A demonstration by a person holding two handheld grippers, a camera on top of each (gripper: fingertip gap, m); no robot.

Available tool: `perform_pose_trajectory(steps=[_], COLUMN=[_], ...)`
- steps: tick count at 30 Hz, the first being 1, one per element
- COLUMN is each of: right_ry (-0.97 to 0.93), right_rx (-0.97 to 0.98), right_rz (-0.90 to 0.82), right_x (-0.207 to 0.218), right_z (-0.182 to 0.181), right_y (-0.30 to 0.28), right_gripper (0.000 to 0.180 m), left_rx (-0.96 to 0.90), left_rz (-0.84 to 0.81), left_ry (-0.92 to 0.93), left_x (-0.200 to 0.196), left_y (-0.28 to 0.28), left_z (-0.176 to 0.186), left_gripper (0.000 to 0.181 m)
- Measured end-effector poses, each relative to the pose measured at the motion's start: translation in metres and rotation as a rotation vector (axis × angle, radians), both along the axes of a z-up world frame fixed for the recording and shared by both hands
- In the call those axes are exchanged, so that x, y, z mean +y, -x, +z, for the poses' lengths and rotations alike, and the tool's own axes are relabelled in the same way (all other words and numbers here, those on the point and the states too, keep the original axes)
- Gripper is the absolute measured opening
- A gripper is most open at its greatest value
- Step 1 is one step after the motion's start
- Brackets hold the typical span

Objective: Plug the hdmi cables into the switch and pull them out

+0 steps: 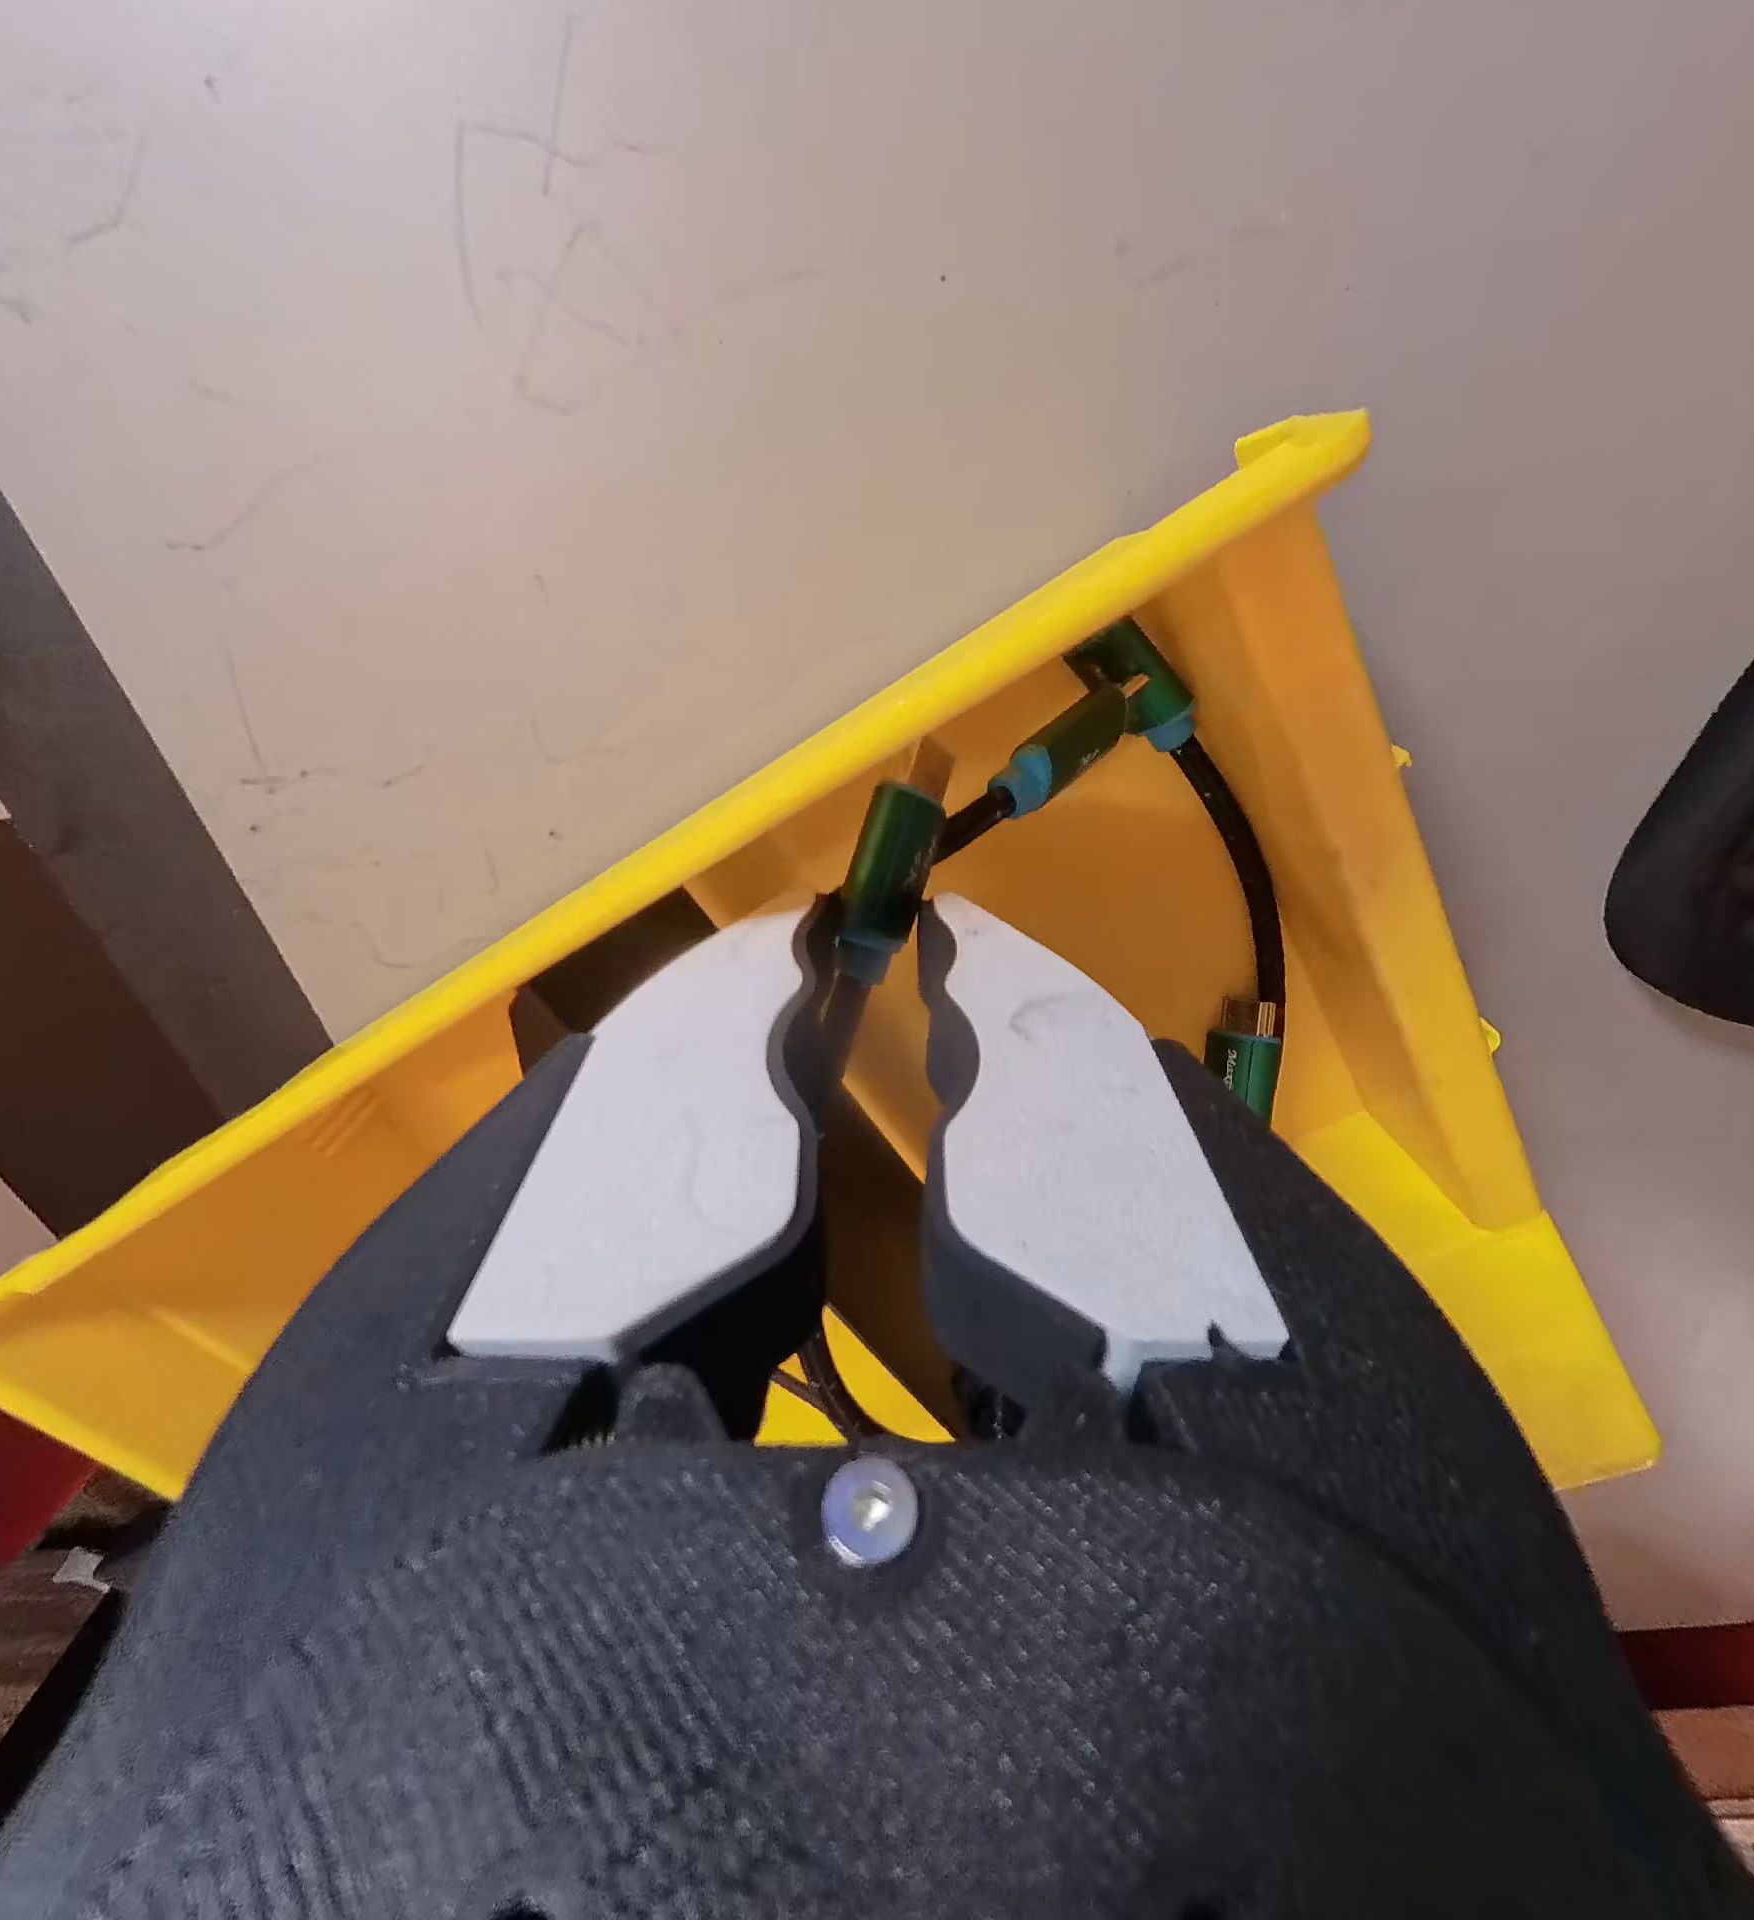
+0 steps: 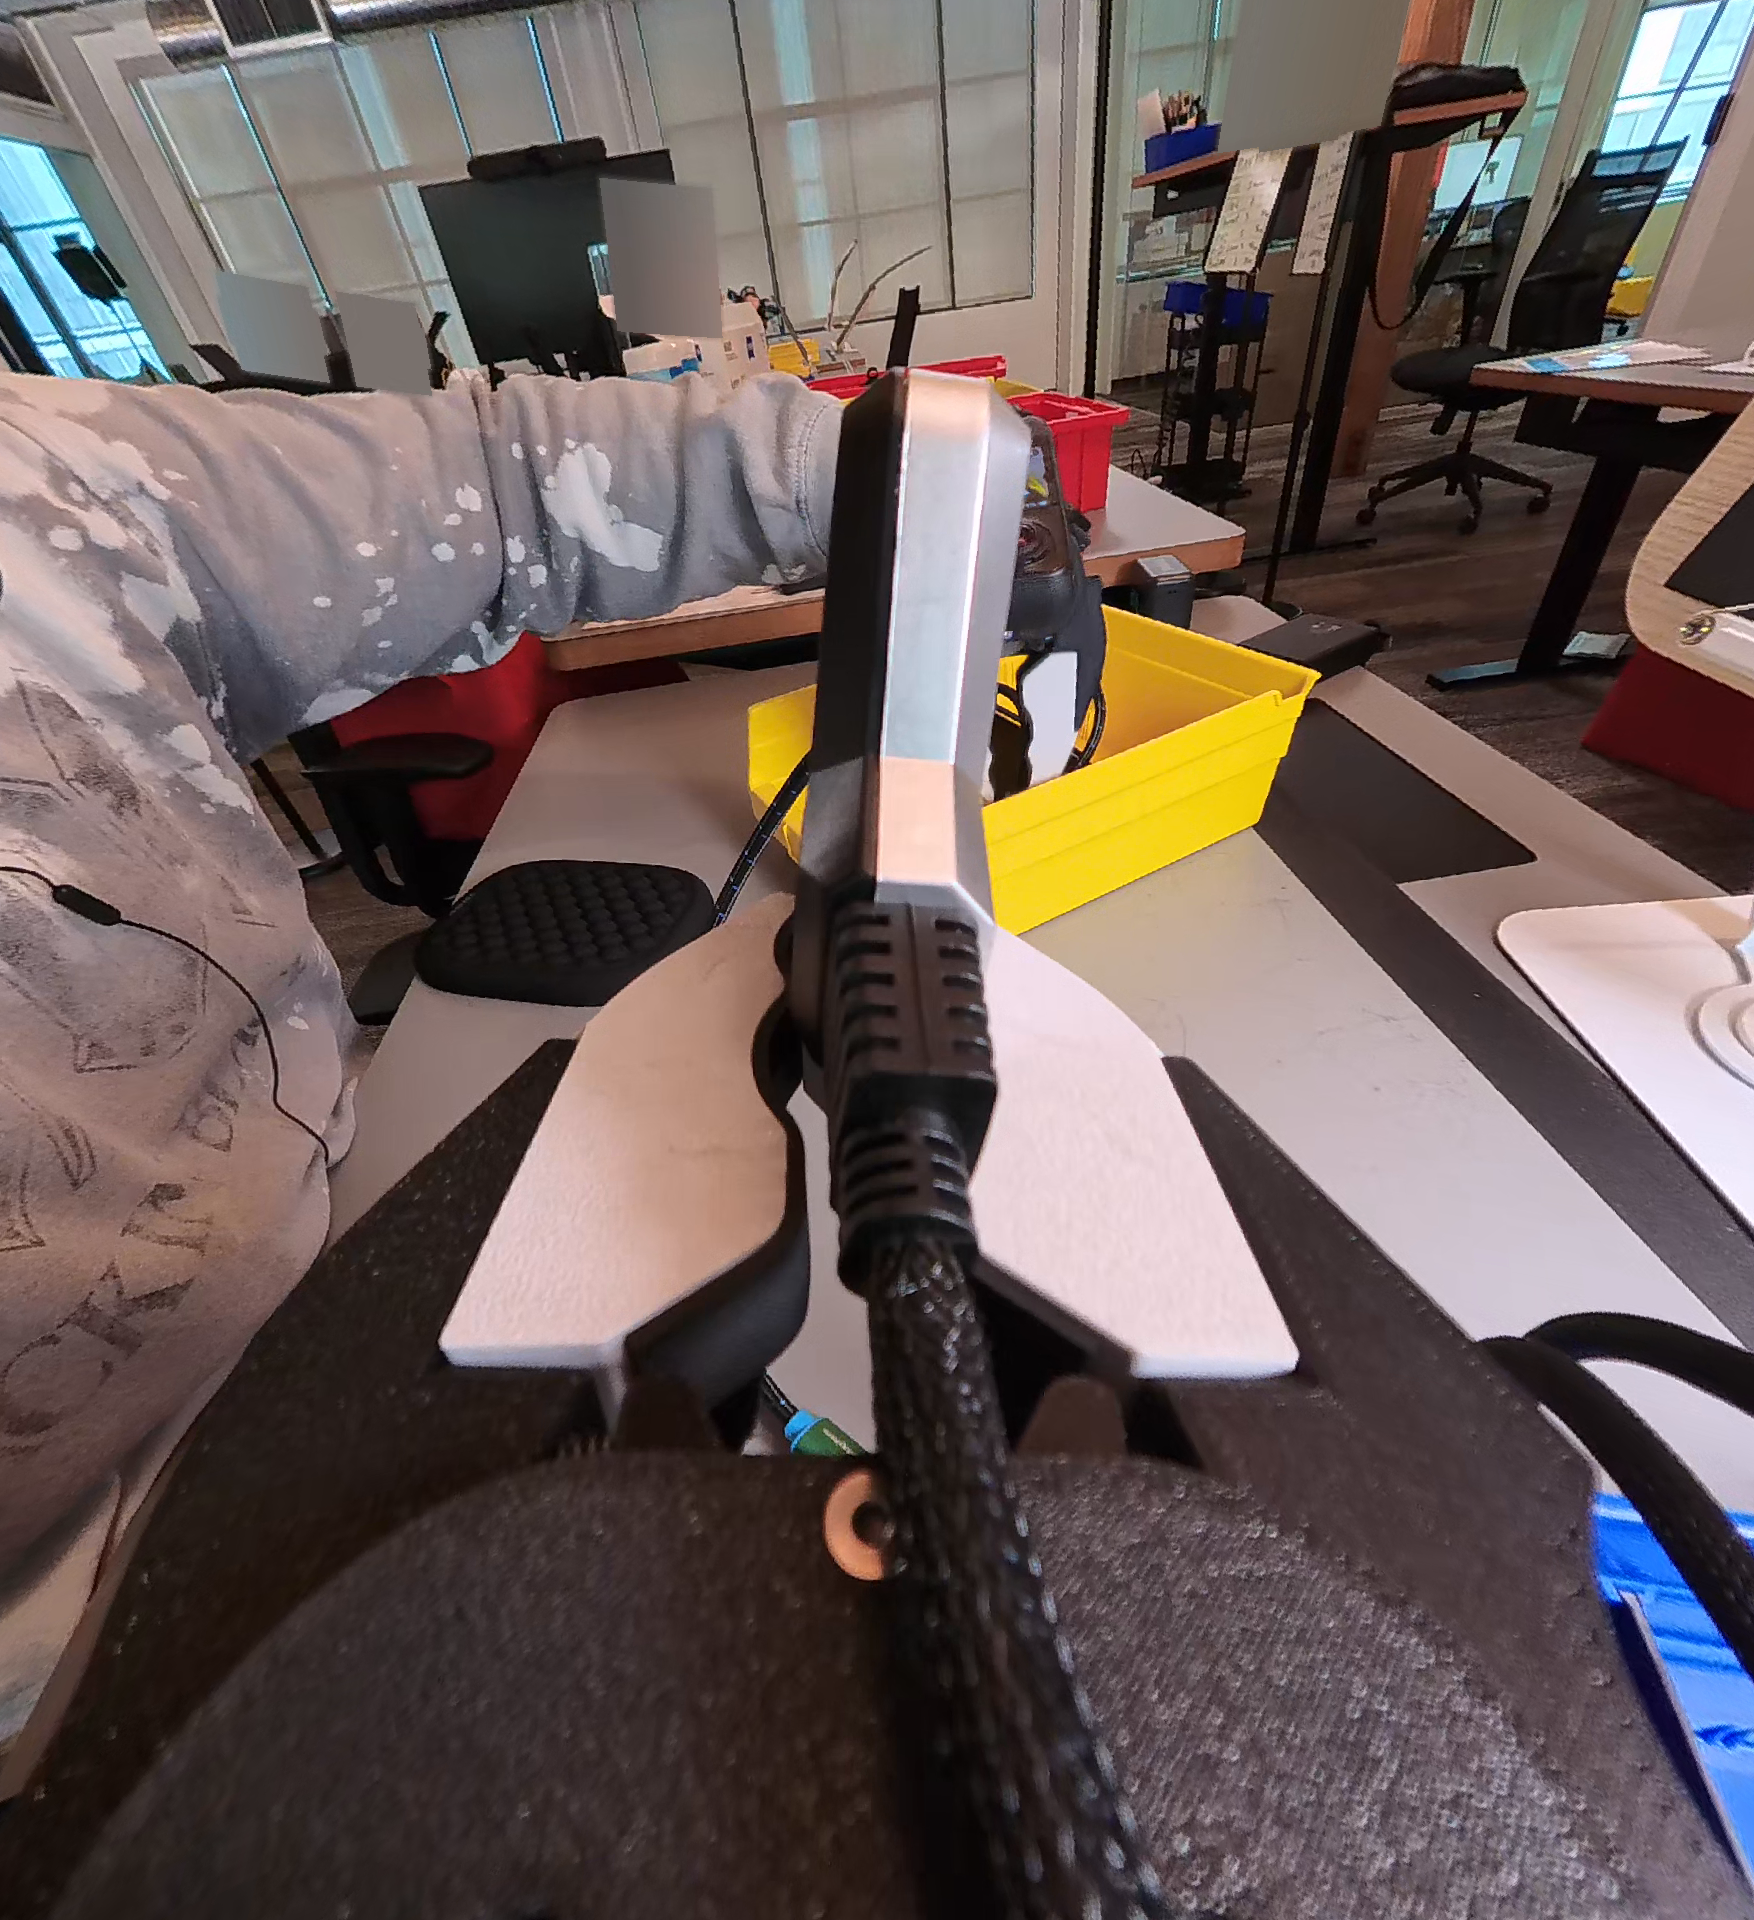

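Fingers of the left gripper (image 1: 868, 925) were closed on a green metal HDMI plug (image 1: 883, 868) with braided black cable, inside the yellow plastic bin (image 1: 1372, 935) on the pale table (image 1: 748, 312) — three more green plugs lay loose nearby. The right gripper (image 2: 878, 935) clamped the silver-and-black HDMI switch (image 2: 914, 644) by its ribbed cable end — upright above the table, near the same bin.

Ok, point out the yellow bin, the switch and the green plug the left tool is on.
yellow bin (image 1: 1372, 935), left wrist view, inner wall
switch (image 2: 940, 582), right wrist view, silver face
green plug (image 1: 888, 847), left wrist view, metal shell
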State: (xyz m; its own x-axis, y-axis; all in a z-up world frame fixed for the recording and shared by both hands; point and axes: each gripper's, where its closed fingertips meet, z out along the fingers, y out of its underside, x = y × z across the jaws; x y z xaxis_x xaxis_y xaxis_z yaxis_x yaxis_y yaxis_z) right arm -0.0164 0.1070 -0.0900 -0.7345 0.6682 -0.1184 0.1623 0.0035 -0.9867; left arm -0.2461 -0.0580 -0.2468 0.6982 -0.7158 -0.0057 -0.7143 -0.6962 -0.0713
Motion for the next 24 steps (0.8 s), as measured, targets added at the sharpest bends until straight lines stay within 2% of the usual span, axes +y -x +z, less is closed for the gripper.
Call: perform_pose_trajectory(steps=[6, 15, 19, 24], right_ry=[0.0, -0.004, -0.048, -0.11], right_rx=[0.01, -0.015, -0.047, -0.09], right_rz=[0.001, 0.045, 0.081, 0.117], right_x=[-0.001, -0.011, -0.025, -0.042], right_z=[0.003, 0.013, 0.009, 0.0], right_y=[-0.002, -0.012, -0.015, -0.015], right_gripper=[0.021, 0.021, 0.021, 0.021], left_rx=[0.014, -0.081, -0.129, -0.243], left_rz=[0.077, 0.254, 0.239, 0.14], left_ry=[-0.027, -0.272, -0.35, -0.327], left_x=[-0.005, -0.022, -0.026, -0.009], left_y=[0.004, -0.001, -0.04, -0.127], left_z=[0.022, 0.149, 0.197, 0.2], left_gripper=[0.016, 0.013, 0.013, 0.013])
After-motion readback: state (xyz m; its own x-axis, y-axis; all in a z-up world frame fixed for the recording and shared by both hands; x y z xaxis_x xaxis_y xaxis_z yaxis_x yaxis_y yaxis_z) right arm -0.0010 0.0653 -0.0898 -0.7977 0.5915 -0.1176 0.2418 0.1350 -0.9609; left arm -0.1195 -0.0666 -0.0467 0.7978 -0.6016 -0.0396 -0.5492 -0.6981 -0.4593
